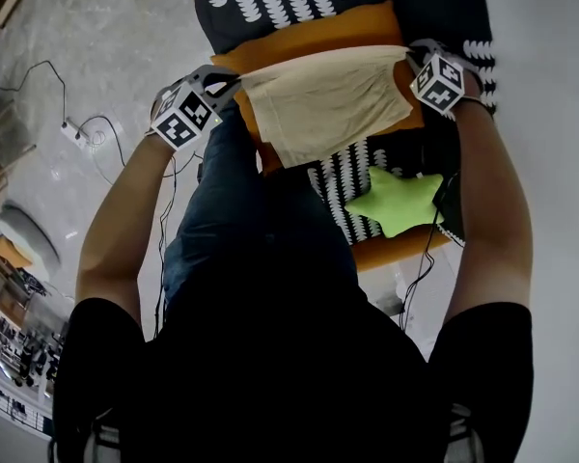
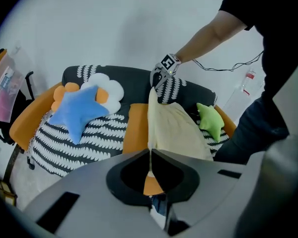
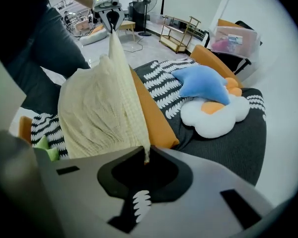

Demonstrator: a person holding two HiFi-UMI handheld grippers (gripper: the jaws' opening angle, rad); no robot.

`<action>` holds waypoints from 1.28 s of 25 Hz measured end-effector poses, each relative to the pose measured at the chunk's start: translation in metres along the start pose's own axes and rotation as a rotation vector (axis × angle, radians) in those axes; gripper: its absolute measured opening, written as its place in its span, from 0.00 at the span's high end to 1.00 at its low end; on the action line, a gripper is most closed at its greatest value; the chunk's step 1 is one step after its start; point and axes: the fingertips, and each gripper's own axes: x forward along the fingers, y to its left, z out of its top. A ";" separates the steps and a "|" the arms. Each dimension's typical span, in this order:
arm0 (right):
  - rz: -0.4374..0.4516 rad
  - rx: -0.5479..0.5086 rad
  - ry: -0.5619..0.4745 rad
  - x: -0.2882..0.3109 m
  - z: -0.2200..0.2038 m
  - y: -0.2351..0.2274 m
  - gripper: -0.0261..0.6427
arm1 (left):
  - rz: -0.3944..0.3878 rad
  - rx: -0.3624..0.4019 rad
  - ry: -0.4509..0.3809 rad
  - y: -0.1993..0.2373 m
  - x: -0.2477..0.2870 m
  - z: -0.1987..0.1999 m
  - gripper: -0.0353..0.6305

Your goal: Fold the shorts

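Note:
Pale yellow shorts (image 1: 328, 99) hang stretched between my two grippers above the sofa. My left gripper (image 1: 234, 83) pinches one top corner and my right gripper (image 1: 412, 61) pinches the other. In the left gripper view the jaws (image 2: 150, 155) are shut on the cloth's edge, and the shorts (image 2: 171, 128) run away to the right gripper (image 2: 161, 76). The right gripper view shows the same from the other end: its jaws (image 3: 145, 155) are shut on the hem, and the shorts (image 3: 99, 113) drape down toward the left gripper (image 3: 111, 16).
Below is a black-and-white patterned sofa (image 1: 347, 186) with orange cushions (image 1: 299, 41). A green star pillow (image 1: 396, 201) lies on the seat. A blue star pillow (image 2: 82, 110) and a white cloud pillow (image 2: 111, 90) sit at the sofa's other end. Cables (image 1: 87, 128) trail on the floor.

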 end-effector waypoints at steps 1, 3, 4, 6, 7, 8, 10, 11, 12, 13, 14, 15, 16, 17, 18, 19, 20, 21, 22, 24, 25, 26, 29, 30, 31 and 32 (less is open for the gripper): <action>-0.003 0.003 -0.001 -0.004 -0.004 0.006 0.91 | -0.015 0.009 -0.006 -0.012 -0.002 0.002 0.90; -0.006 0.009 0.000 -0.008 -0.014 0.019 0.91 | -0.047 0.021 -0.014 -0.035 -0.002 0.006 0.91; -0.005 0.008 0.002 -0.008 -0.020 0.026 0.91 | -0.067 0.024 -0.016 -0.045 0.000 0.006 0.91; -0.001 0.007 0.013 -0.008 -0.029 0.039 0.90 | -0.118 0.029 -0.018 -0.066 0.007 0.006 0.91; 0.001 0.009 0.021 -0.008 -0.032 0.045 0.90 | -0.147 0.032 -0.019 -0.076 0.009 0.004 0.91; 0.002 0.013 0.027 -0.008 -0.034 0.050 0.90 | -0.177 0.035 -0.020 -0.085 0.010 0.002 0.91; 0.002 0.026 0.035 -0.009 -0.036 0.060 0.90 | -0.230 0.039 -0.022 -0.101 0.010 -0.002 0.91; -0.001 0.031 0.036 -0.008 -0.038 0.065 0.90 | -0.252 0.039 -0.021 -0.110 0.010 -0.003 0.91; -0.004 0.034 0.038 -0.008 -0.040 0.069 0.90 | -0.271 0.040 -0.015 -0.118 0.011 -0.004 0.91; -0.007 0.035 0.041 -0.007 -0.044 0.074 0.90 | -0.288 0.043 -0.007 -0.127 0.013 -0.004 0.91; -0.011 0.035 0.046 -0.006 -0.048 0.079 0.90 | -0.303 0.048 -0.002 -0.136 0.015 -0.004 0.91; -0.013 0.035 0.052 -0.005 -0.053 0.085 0.90 | -0.316 0.052 0.001 -0.145 0.017 -0.003 0.91; -0.015 0.036 0.059 -0.004 -0.057 0.091 0.90 | -0.330 0.055 0.002 -0.154 0.019 -0.003 0.91; -0.016 0.038 0.064 -0.004 -0.061 0.096 0.90 | -0.344 0.058 0.004 -0.162 0.021 -0.003 0.91; -0.018 0.043 0.069 -0.003 -0.064 0.102 0.90 | -0.357 0.059 0.007 -0.170 0.022 -0.004 0.91; -0.020 0.048 0.072 -0.001 -0.066 0.108 0.90 | -0.370 0.059 0.011 -0.177 0.023 -0.006 0.91; -0.022 0.056 0.073 0.000 -0.068 0.113 0.90 | -0.382 0.057 0.016 -0.184 0.026 -0.009 0.91; -0.024 0.066 0.073 0.003 -0.070 0.117 0.90 | -0.393 0.053 0.020 -0.190 0.030 -0.013 0.91; -0.026 0.079 0.071 0.005 -0.072 0.120 0.90 | -0.403 0.048 0.026 -0.196 0.036 -0.017 0.91; -0.031 0.101 0.066 0.012 -0.073 0.125 0.90 | -0.429 0.049 0.049 -0.210 0.049 -0.029 0.91; -0.036 0.105 0.067 0.016 -0.073 0.127 0.90 | -0.445 0.056 0.063 -0.218 0.055 -0.035 0.91; -0.045 0.104 0.073 0.021 -0.073 0.128 0.90 | -0.461 0.062 0.074 -0.224 0.062 -0.041 0.91; -0.083 0.092 0.101 0.028 -0.076 0.126 0.90 | -0.498 0.078 0.097 -0.242 0.078 -0.044 0.91; -0.093 0.097 0.111 0.025 -0.077 0.123 0.90 | -0.506 0.083 0.106 -0.246 0.080 -0.042 0.91; -0.101 0.104 0.121 0.023 -0.077 0.121 0.90 | -0.513 0.089 0.115 -0.248 0.082 -0.040 0.91; -0.110 0.112 0.130 0.022 -0.078 0.121 0.90 | -0.517 0.094 0.125 -0.249 0.084 -0.041 0.91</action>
